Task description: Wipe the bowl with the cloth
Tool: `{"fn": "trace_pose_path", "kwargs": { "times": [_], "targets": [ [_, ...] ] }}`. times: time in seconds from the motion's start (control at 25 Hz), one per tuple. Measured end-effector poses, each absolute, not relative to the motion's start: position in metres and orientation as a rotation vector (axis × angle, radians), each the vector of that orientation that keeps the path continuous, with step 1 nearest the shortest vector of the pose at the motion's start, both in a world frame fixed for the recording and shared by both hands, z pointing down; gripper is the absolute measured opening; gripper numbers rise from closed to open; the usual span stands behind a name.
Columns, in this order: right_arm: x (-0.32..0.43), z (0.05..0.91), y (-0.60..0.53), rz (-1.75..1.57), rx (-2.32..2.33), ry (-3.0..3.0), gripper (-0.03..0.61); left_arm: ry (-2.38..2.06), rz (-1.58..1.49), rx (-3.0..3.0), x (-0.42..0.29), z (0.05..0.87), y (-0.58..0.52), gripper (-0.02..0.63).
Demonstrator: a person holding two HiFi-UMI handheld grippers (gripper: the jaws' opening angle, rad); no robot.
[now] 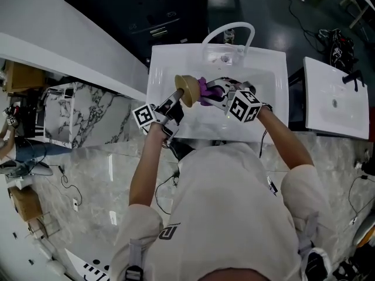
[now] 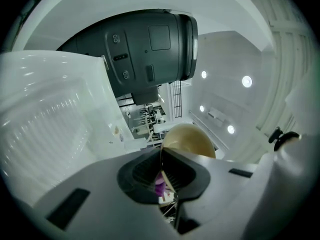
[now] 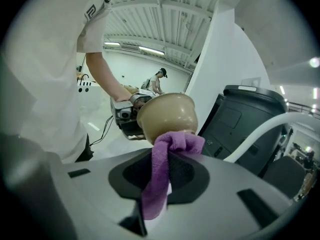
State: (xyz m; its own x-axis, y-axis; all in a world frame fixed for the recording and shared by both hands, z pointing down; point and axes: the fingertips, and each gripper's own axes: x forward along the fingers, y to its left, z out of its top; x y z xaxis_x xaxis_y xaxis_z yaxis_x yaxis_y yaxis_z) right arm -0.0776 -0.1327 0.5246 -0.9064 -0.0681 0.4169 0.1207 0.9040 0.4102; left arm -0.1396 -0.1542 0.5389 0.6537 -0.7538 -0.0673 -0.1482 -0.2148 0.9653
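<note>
Over the white sink [image 1: 170,63], the tan bowl [image 1: 188,88] is held on its side by my left gripper [image 1: 179,96], which is shut on the rim. In the left gripper view the bowl [image 2: 191,142] rises just past the jaws of the left gripper [image 2: 161,155], its thin edge pinched between them. My right gripper [image 1: 219,92] is shut on the purple cloth [image 1: 205,90]. In the right gripper view the cloth [image 3: 166,164] hangs from the closed right gripper [image 3: 168,151], and its bunched top presses against the underside of the bowl [image 3: 167,114].
A curved white faucet [image 1: 229,29] stands at the back of the sink. A second white basin [image 1: 334,98] sits to the right. A dark grey machine [image 2: 150,49] looms beside the sink. Cables run over the marble floor [image 1: 94,168].
</note>
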Motion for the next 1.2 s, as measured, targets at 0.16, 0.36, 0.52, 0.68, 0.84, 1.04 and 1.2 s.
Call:
{"fn": "trace_pose_path", "kwargs": {
  "times": [0.16, 0.36, 0.52, 0.68, 0.84, 1.04, 1.2],
  "targets": [
    [-0.082, 0.535, -0.134, -0.553, -0.017, -2.641, 0.060, -0.680, -0.648, 1.754, -0.130, 0.529, -0.153, 0.017],
    [-0.088, 0.530, -0.143, -0.469, -0.004, -2.685, 0.060, -0.590, -0.586, 1.820, -0.115, 0.519, -0.138, 0.017],
    [-0.090, 0.525, -0.149, -0.494, -0.044, -2.668, 0.060, -0.548, -0.551, 1.838, -0.105, 0.519, -0.127, 0.017],
    [-0.086, 0.523, -0.148, -0.639, -0.129, -2.575, 0.060, -0.538, -0.367, 1.866, -0.096, 0.543, -0.108, 0.017],
    [-0.082, 0.514, -0.142, -0.675, -0.250, -2.511, 0.060, -0.755, -0.195, 1.880, -0.119, 0.576, -0.114, 0.018],
    [-0.079, 0.516, -0.135, -0.709, -0.266, -2.462, 0.060, -0.952, -0.241, 1.809, -0.143, 0.588, -0.131, 0.018],
    [-0.077, 0.531, -0.131, -0.623, -0.200, -2.511, 0.060, -1.033, -0.245, 1.759, -0.151, 0.598, -0.132, 0.023]
  ]
}}
